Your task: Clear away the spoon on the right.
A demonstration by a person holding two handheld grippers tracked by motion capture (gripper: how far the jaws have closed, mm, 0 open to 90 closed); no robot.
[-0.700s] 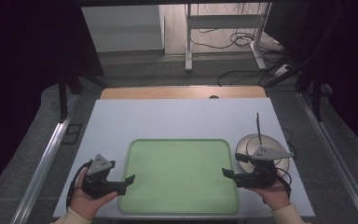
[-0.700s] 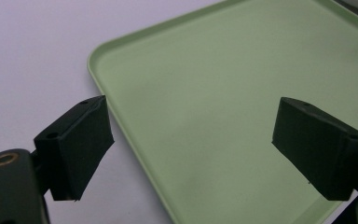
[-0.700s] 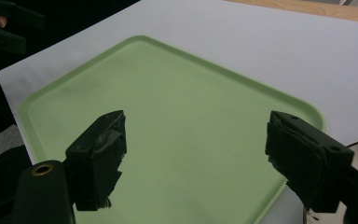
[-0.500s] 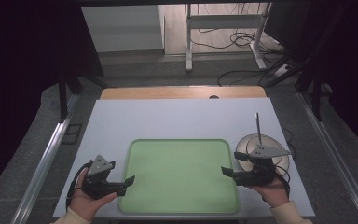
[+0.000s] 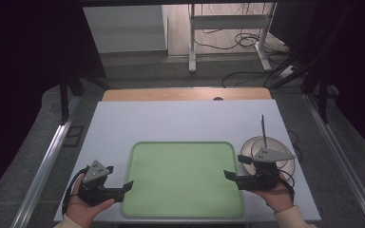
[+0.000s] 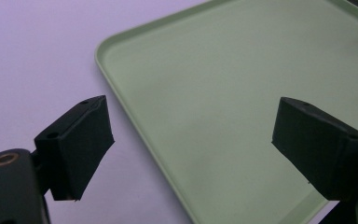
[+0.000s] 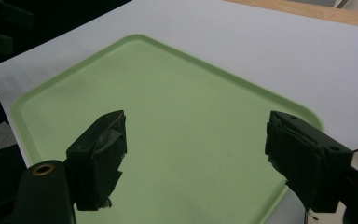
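Green tray (image 5: pixel 185 178) lies flat, long axis sideways.

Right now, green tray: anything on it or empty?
Empty. The green tray shows a bare surface in the high view and both gripper views; the left claw and right claw hang open, holding nothing.

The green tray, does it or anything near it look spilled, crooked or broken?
Nothing stands out. The green tray lies flat, square to the table and bare. A round dish sits beside its right edge, partly behind the right tool.
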